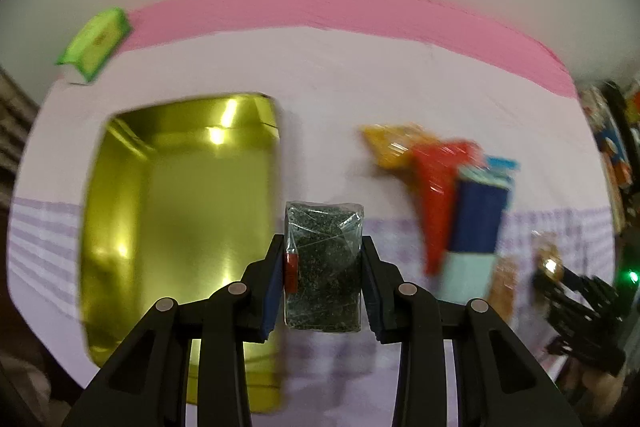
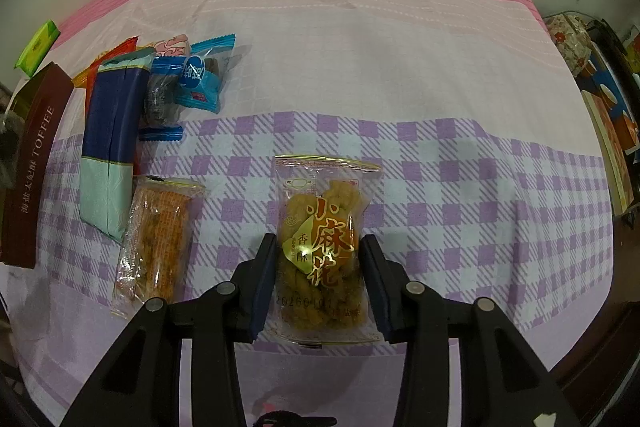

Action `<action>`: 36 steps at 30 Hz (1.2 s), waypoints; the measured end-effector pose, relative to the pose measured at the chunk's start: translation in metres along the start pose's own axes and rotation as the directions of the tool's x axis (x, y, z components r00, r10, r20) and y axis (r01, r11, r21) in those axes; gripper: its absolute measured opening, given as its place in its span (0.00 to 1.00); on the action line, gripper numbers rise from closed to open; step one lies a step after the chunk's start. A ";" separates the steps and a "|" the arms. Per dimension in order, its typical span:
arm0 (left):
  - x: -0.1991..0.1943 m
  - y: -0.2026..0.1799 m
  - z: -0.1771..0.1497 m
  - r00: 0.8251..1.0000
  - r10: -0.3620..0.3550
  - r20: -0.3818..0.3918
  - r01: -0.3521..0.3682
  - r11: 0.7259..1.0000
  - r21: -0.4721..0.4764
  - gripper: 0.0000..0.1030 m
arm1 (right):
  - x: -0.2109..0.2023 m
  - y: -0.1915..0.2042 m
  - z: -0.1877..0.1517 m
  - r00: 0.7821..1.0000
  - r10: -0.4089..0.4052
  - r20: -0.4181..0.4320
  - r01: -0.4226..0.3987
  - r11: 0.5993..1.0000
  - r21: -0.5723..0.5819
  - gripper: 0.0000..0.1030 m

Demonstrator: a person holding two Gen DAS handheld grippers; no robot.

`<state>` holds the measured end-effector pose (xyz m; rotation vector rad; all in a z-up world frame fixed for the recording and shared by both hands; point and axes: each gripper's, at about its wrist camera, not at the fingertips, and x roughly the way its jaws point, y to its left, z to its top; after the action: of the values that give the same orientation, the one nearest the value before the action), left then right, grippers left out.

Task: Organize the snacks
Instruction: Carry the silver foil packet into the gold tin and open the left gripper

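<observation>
My left gripper (image 1: 323, 247) is shut on a clear packet of dark sesame snack (image 1: 324, 267), held above the cloth just right of an open gold tin (image 1: 180, 211). My right gripper (image 2: 319, 247) is shut on a clear packet of fried dough twists (image 2: 322, 247) with gold and red lettering, low over the checked cloth. The right gripper also shows at the right edge of the left wrist view (image 1: 560, 275). A pile of snacks lies on the cloth: a blue and pale green packet (image 2: 110, 143), blue candy wrappers (image 2: 196, 75), a clear orange packet (image 2: 156, 239).
A brown toffee box lid (image 2: 34, 163) stands at the left edge. A green packet (image 2: 38, 47) lies far left near the pink cloth band; it also shows in the left wrist view (image 1: 96, 43). Red and orange packets (image 1: 432, 163) sit in the pile. Cluttered furniture stands at the right (image 2: 600, 99).
</observation>
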<state>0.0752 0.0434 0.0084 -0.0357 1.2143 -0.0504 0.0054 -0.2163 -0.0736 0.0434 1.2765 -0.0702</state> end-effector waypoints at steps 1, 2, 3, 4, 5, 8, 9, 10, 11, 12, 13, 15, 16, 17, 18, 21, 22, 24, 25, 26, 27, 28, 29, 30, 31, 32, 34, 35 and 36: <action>0.001 0.012 0.005 1.000 0.022 0.003 -0.022 1.000 -0.005 0.35 | 0.000 -0.001 0.000 1.000 -0.001 0.001 0.001 1.000 0.002 0.39; 0.002 0.025 0.010 0.999 0.040 0.005 -0.040 0.999 -0.016 0.35 | 0.000 -0.001 -0.001 1.000 -0.002 0.002 0.002 1.000 0.003 0.39; 0.004 0.037 0.014 0.998 0.058 0.004 -0.057 0.998 -0.030 0.35 | 0.000 -0.002 -0.001 1.000 -0.004 0.002 0.004 1.000 0.004 0.39; 0.007 0.043 0.017 0.998 0.066 0.002 -0.066 0.997 -0.033 0.35 | 0.000 -0.001 -0.001 1.000 -0.005 0.002 0.005 1.000 0.005 0.39; 0.011 0.050 0.020 0.997 0.076 -0.001 -0.076 0.997 -0.031 0.35 | 0.000 -0.001 -0.001 1.000 -0.006 0.003 0.006 1.000 0.006 0.39; 0.024 0.078 0.026 0.992 0.126 0.007 -0.126 0.991 -0.048 0.35 | -0.001 0.000 -0.002 1.000 -0.006 0.004 0.006 1.000 0.010 0.39; 0.027 0.086 0.027 0.990 0.137 0.011 -0.137 0.989 -0.061 0.35 | -0.001 0.001 -0.003 1.000 -0.010 0.008 0.010 1.000 0.011 0.39; 0.026 0.095 0.027 0.990 0.141 0.011 -0.140 0.988 -0.070 0.35 | -0.001 0.001 -0.003 1.000 -0.010 0.008 0.010 1.000 0.011 0.39; 0.030 0.101 0.029 0.990 0.141 0.006 -0.140 0.987 -0.076 0.35 | -0.001 0.001 -0.004 1.000 -0.012 0.010 0.012 1.000 0.011 0.39; 0.035 0.109 0.029 0.990 0.139 -0.003 -0.138 0.986 -0.088 0.35 | -0.002 0.002 -0.005 1.000 -0.013 0.010 0.013 1.000 0.013 0.39; 0.039 0.111 0.029 0.990 0.140 -0.007 -0.140 0.986 -0.094 0.35 | -0.002 0.002 -0.005 1.000 -0.013 0.010 0.013 1.000 0.013 0.39; 0.047 0.115 0.030 0.988 0.156 -0.018 -0.157 0.983 -0.090 0.35 | -0.002 0.002 -0.005 1.000 -0.013 0.011 0.013 1.000 0.012 0.39; 0.051 0.117 0.031 0.985 0.169 -0.024 -0.171 0.981 -0.090 0.35 | -0.001 0.003 -0.005 1.000 -0.013 0.011 0.013 1.000 0.012 0.39; 0.055 0.118 0.032 0.984 0.174 -0.028 -0.176 0.980 -0.089 0.35 | -0.001 0.003 -0.005 1.000 -0.013 0.011 0.013 1.000 0.012 0.39; 0.059 0.121 0.033 0.984 0.177 -0.034 -0.180 0.979 -0.091 0.35 | -0.001 0.003 -0.005 1.000 -0.014 0.012 0.013 1.000 0.012 0.39; 0.068 0.129 0.034 0.982 0.183 -0.045 -0.187 0.976 -0.115 0.35 | -0.001 0.003 -0.005 1.000 -0.014 0.011 0.014 1.000 0.012 0.39; 0.069 0.129 0.034 0.982 0.184 -0.047 -0.189 0.975 -0.120 0.35 | -0.001 0.003 -0.005 1.000 -0.014 0.011 0.014 1.000 0.012 0.39; 0.073 0.133 0.034 0.981 0.185 -0.054 -0.191 0.973 -0.131 0.35 | -0.001 0.002 -0.005 1.000 -0.014 0.012 0.014 1.000 0.018 0.39; 0.071 0.130 0.032 0.981 0.187 -0.054 -0.193 0.972 -0.133 0.35 | -0.002 0.003 -0.005 1.000 -0.016 0.012 0.016 1.000 0.015 0.39; 0.072 0.130 0.032 0.980 0.190 -0.054 -0.196 0.971 -0.135 0.35 | -0.002 0.003 -0.005 1.000 -0.016 0.012 0.015 1.000 0.017 0.39; 0.073 0.131 0.032 0.980 0.192 -0.057 -0.198 0.971 -0.136 0.35 | -0.002 0.005 -0.004 1.000 -0.017 0.012 0.016 1.000 0.020 0.39; 0.074 0.132 0.032 0.980 0.192 -0.057 -0.198 0.970 -0.139 0.35 | -0.002 0.005 -0.004 1.000 -0.017 0.012 0.016 1.000 0.020 0.39; 0.074 0.132 0.032 0.980 0.193 -0.057 -0.199 0.970 -0.142 0.35 | -0.002 0.006 -0.004 1.000 -0.018 0.012 0.018 1.000 0.021 0.39; 0.075 0.133 0.032 0.979 0.194 -0.055 -0.200 0.969 -0.142 0.35 | -0.002 0.004 -0.005 1.000 -0.017 0.012 0.017 1.000 0.024 0.39; 0.075 0.134 0.032 0.979 0.196 -0.053 -0.202 0.969 -0.142 0.35 | -0.003 0.004 -0.005 1.000 -0.021 0.012 0.021 0.999 0.033 0.39; 0.075 0.134 0.032 0.979 0.197 -0.052 -0.203 0.969 -0.141 0.35 | -0.003 0.004 -0.005 1.000 -0.021 0.012 0.021 0.999 0.033 0.38; 0.075 0.134 0.031 0.979 0.197 -0.049 -0.203 0.969 -0.140 0.35 | -0.003 0.004 -0.005 1.000 -0.026 0.013 0.025 0.999 0.041 0.38; 0.075 0.134 0.031 0.979 0.198 -0.046 -0.203 0.969 -0.138 0.35 | -0.003 0.005 -0.005 1.000 -0.027 0.013 0.026 0.999 0.045 0.38; 0.075 0.134 0.030 0.979 0.199 -0.045 -0.203 0.970 -0.136 0.35 | -0.003 0.005 -0.005 0.999 -0.030 0.012 0.029 0.999 0.045 0.38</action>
<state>0.1320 0.1724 -0.0591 -0.0338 1.2453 0.2127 -0.0001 -0.2109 -0.0722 0.0626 1.2626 -0.1242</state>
